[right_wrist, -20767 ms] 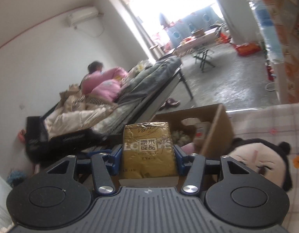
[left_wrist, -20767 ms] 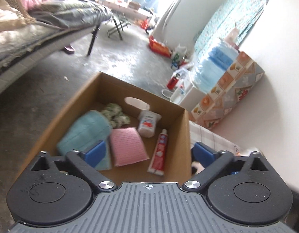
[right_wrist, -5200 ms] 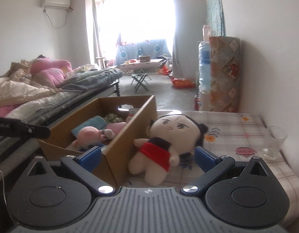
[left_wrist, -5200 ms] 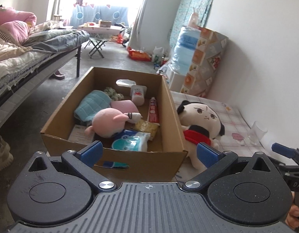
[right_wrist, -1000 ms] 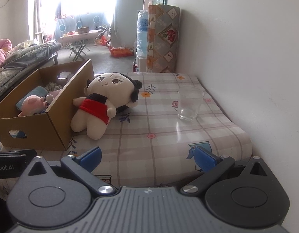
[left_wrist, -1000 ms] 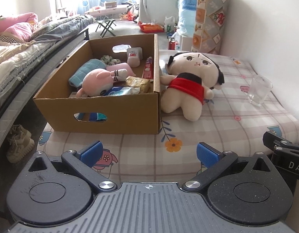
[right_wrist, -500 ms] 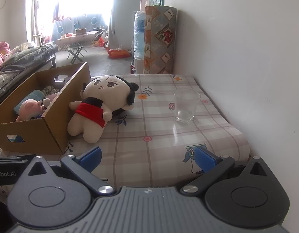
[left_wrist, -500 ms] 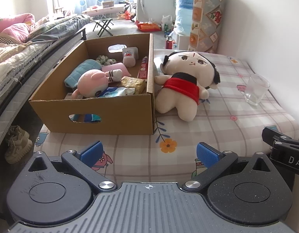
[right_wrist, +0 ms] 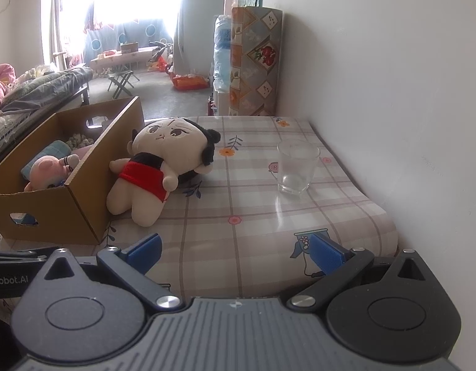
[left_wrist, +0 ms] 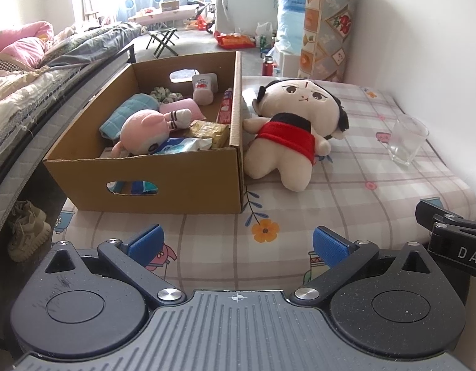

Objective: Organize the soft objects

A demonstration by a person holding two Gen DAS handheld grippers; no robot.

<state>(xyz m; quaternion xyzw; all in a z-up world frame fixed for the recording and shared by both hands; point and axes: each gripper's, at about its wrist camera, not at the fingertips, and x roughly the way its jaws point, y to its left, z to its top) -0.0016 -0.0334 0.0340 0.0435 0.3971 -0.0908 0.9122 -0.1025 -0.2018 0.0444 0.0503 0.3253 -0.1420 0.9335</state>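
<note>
A cardboard box [left_wrist: 188,179] [right_wrist: 83,191] stands on the patterned table. Inside lie a pink plush [left_wrist: 145,133] [right_wrist: 47,168], a teal cloth [left_wrist: 126,114], a pink pad [left_wrist: 179,106], a gold packet [left_wrist: 210,133], a tissue pack [left_wrist: 182,145], a tube [left_wrist: 225,108] and a small bottle [left_wrist: 203,91]. A big-headed doll in a red top [left_wrist: 287,130] [right_wrist: 157,167] leans against the box's right wall, outside it. My left gripper [left_wrist: 238,244] hangs open over the table's near edge, nothing between its fingers. My right gripper [right_wrist: 234,250] is open too, well short of the doll.
A clear glass [right_wrist: 296,167] [left_wrist: 406,139] stands near the white wall at the right. A bed [left_wrist: 36,71] with bedding runs along the left, shoes [left_wrist: 27,232] beneath it. A patterned roll [right_wrist: 256,61] and water bottles stand behind the table.
Both grippers keep drawing back from the box and doll, which look slightly smaller and farther. Nothing was grasped; earlier the gold packet held by my right gripper went into the box.
</note>
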